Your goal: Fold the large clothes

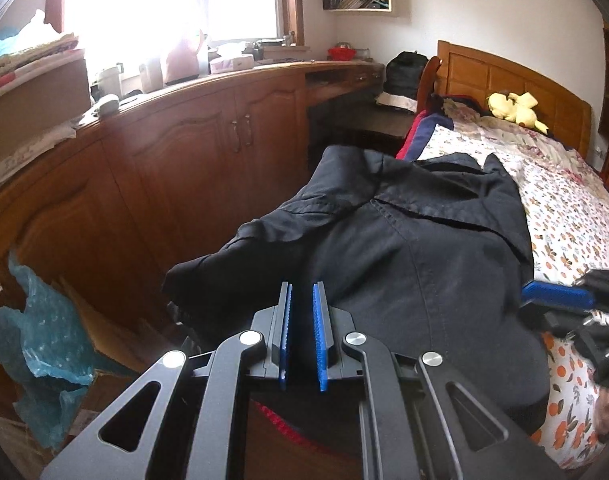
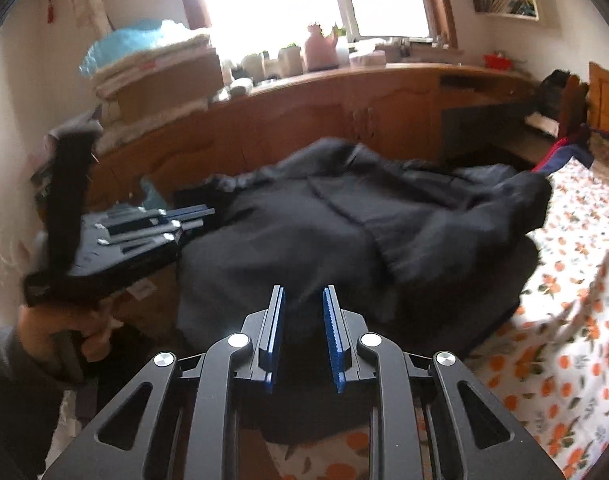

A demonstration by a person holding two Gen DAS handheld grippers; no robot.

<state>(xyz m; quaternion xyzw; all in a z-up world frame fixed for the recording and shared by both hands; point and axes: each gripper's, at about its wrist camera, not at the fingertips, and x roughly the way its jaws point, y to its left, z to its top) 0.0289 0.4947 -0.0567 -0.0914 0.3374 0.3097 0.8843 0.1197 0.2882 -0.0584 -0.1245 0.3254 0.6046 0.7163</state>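
A large black jacket (image 1: pixel 404 248) lies bunched on the bed with its collar showing and one part hanging over the bed's left edge. It also shows in the right wrist view (image 2: pixel 364 232), blurred. My left gripper (image 1: pixel 303 292) is at the jacket's near edge, its blue pads a narrow gap apart with dark cloth between them. My right gripper (image 2: pixel 303 296) is at the jacket's near hem, pads slightly apart with dark cloth between them. The right gripper also shows in the left wrist view (image 1: pixel 560 296); the left gripper shows in the right wrist view (image 2: pixel 200 216), hand-held.
The bed has an orange-flowered sheet (image 1: pixel 576 224) and a wooden headboard (image 1: pixel 504 68) with a yellow plush toy (image 1: pixel 512 108). Wooden cabinets (image 1: pixel 184 152) line the left wall under a bright window. A blue plastic bag (image 1: pixel 44 352) lies on the floor.
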